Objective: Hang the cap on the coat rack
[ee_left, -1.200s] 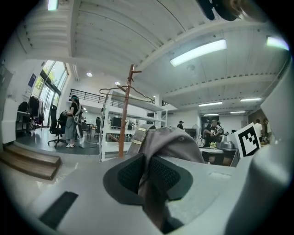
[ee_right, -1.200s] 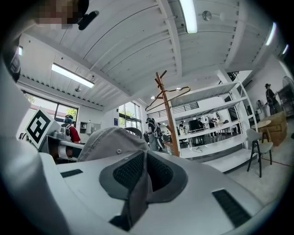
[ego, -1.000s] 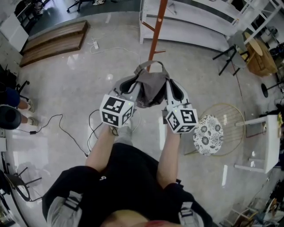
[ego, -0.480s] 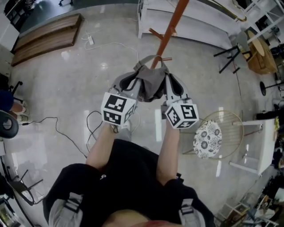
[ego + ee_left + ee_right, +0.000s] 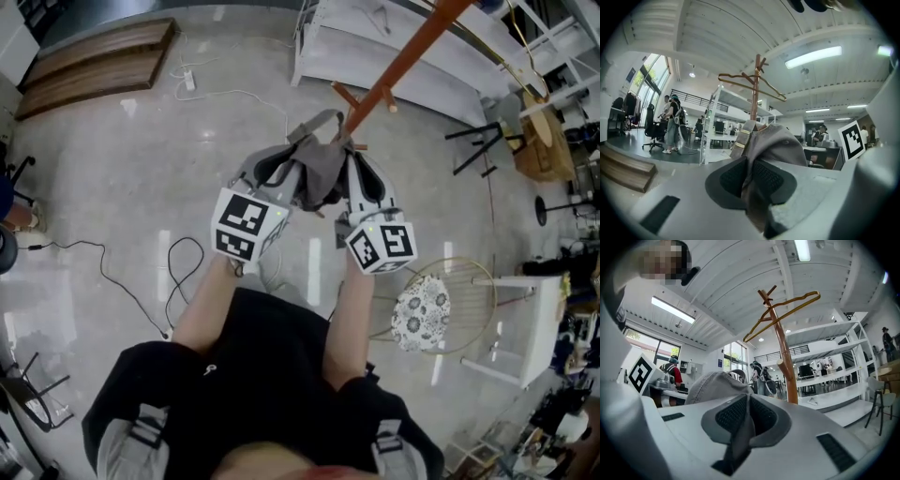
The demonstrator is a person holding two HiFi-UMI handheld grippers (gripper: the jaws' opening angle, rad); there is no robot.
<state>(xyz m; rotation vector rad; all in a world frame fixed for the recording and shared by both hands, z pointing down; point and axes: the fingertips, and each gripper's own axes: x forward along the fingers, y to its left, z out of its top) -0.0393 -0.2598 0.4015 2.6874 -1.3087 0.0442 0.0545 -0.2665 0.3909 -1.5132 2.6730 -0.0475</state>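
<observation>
Over the last second the cap has been carried closer to the coat rack, whose pole now slants just above it. The left hand-held gripper is clenched on one edge of the cap, with cloth pinched between its jaws. The grey cap hangs stretched between the two grippers, its strap uppermost. The right hand-held gripper is clamped on the opposite edge. Further right, a peg of the coat rack sits just beside the strap. Hooking the strap over it looks like the next step.

No readable text; only square markers on the left cube and right cube
</observation>
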